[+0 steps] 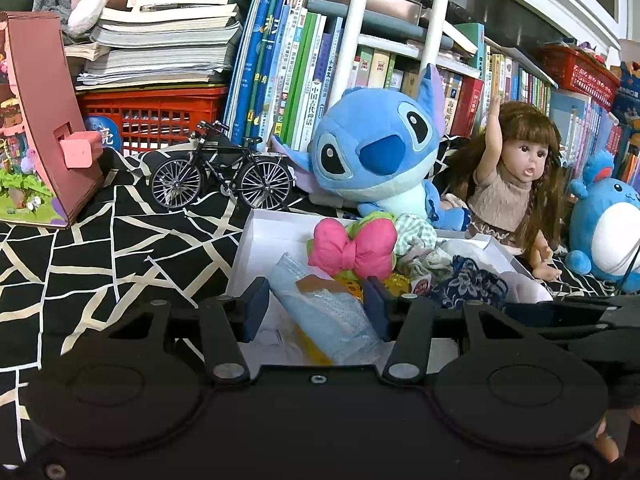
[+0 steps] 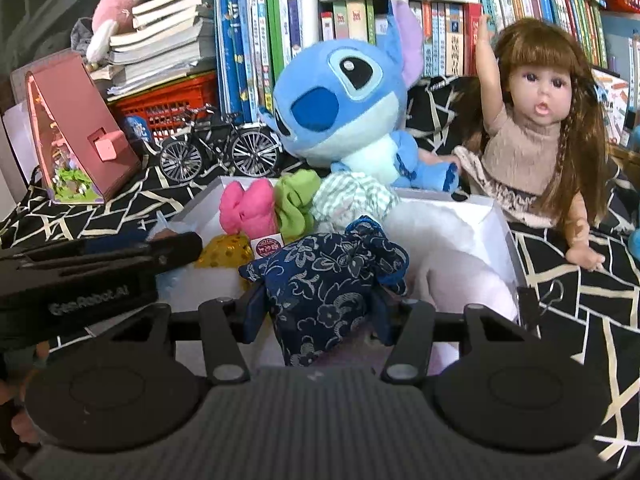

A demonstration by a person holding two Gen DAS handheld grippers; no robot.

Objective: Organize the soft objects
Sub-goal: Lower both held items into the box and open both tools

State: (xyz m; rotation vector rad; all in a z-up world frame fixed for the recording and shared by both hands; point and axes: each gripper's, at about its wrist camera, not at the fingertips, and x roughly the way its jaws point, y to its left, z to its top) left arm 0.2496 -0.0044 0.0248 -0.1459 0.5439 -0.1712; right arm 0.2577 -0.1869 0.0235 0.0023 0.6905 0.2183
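Covering the table, black patterned cloth point(image 1: 120, 240), bookshelf point(image 1: 360, 52) behind

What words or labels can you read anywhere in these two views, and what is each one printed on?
"GenRobot.AI": on the side of the left gripper, seen from the right wrist.
"中国古代神话": on the white book spine behind the blue plush.
The red round seal on the small tag in the white box: too small to read.
The blue round sign by the red crate: partly hidden.
Other book spines: too blurred.
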